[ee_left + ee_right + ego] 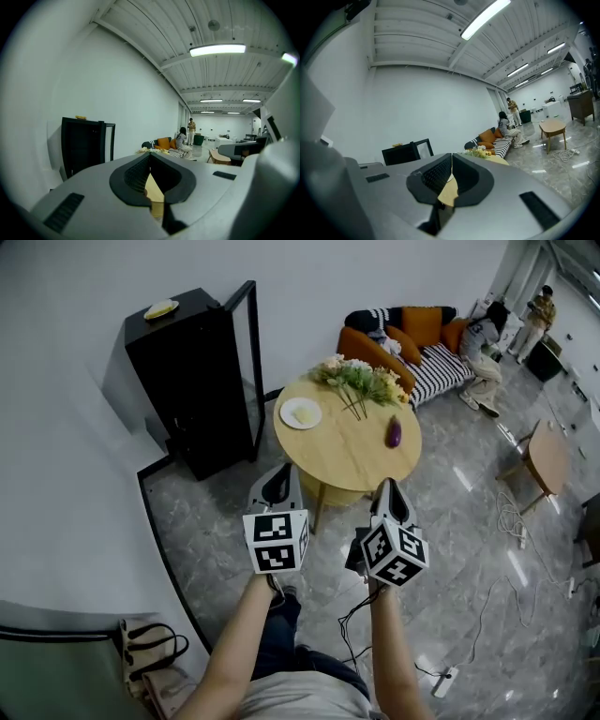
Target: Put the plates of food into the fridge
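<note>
A black fridge (pixel 187 381) stands by the wall with its glass door (pixel 251 367) swung open; a plate of yellow food (pixel 161 308) lies on its top. On the round wooden table (pixel 356 451) are a white plate of food (pixel 300 413), a bunch of flowers (pixel 361 381) and a purple eggplant (pixel 395 433). My left gripper (pixel 279 480) and right gripper (pixel 388 489) hover side by side short of the table's near edge, both shut and empty. The left gripper view shows the fridge (pixel 84 145) ahead on the left; in the right gripper view the fridge (pixel 405 152) and flowers (pixel 478 151) lie beyond the jaws.
An orange and striped sofa (pixel 412 343) stands behind the table, with a person (pixel 483 352) beside it and another further back. A small wooden side table (pixel 548 456) is at the right. Cables and a power strip (pixel 445 679) lie on the marble floor. A handbag (pixel 150 648) sits lower left.
</note>
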{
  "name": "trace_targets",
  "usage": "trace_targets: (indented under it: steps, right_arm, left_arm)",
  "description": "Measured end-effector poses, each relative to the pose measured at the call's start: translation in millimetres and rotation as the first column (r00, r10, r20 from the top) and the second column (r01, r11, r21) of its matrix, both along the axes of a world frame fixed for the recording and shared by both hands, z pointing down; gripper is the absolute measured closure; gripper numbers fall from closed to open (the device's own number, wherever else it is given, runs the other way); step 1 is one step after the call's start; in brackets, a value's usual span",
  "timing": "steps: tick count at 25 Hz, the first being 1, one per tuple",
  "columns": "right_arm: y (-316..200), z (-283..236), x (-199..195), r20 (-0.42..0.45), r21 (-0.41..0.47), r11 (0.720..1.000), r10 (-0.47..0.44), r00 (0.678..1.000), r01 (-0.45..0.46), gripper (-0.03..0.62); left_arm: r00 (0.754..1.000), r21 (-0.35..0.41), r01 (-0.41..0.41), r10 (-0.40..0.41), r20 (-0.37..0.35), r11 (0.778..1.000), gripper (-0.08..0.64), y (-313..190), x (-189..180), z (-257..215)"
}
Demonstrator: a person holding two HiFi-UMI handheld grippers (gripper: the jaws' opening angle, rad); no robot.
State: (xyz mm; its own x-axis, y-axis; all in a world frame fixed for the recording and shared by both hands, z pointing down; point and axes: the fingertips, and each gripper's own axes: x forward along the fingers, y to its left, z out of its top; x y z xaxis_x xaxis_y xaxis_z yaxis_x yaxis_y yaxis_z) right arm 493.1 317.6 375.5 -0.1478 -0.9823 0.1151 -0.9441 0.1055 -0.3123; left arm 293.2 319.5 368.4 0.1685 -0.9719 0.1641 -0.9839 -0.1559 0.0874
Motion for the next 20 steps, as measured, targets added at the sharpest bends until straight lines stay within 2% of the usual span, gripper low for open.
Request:
trace_targets:
  steps: [9,15,20]
  right_arm:
    - [-90,-3,-12,-0.01,-0.006,0.999,0.038,0.999,-0.038,0.578]
    - [-124,7,-13,-0.032,-0.037,0.997,0.064,0.997,-0.065,0.578]
    - [-155,16,-9,-0.021,-0.055,0.996,0.074,0.997,-0.075,0.578]
  left_arm:
    - [0.998,0.007,-0.062,0.062,-0.008,0.998,0.552,-96,-5,-3]
    - [0.997,-0.026,-0.075,0.074,-0.035,0.997,0.552,-138,-9,11]
    - [0.996,-0.035,-0.09,0.089,-0.03,0.995,0.552,-170,-3,17]
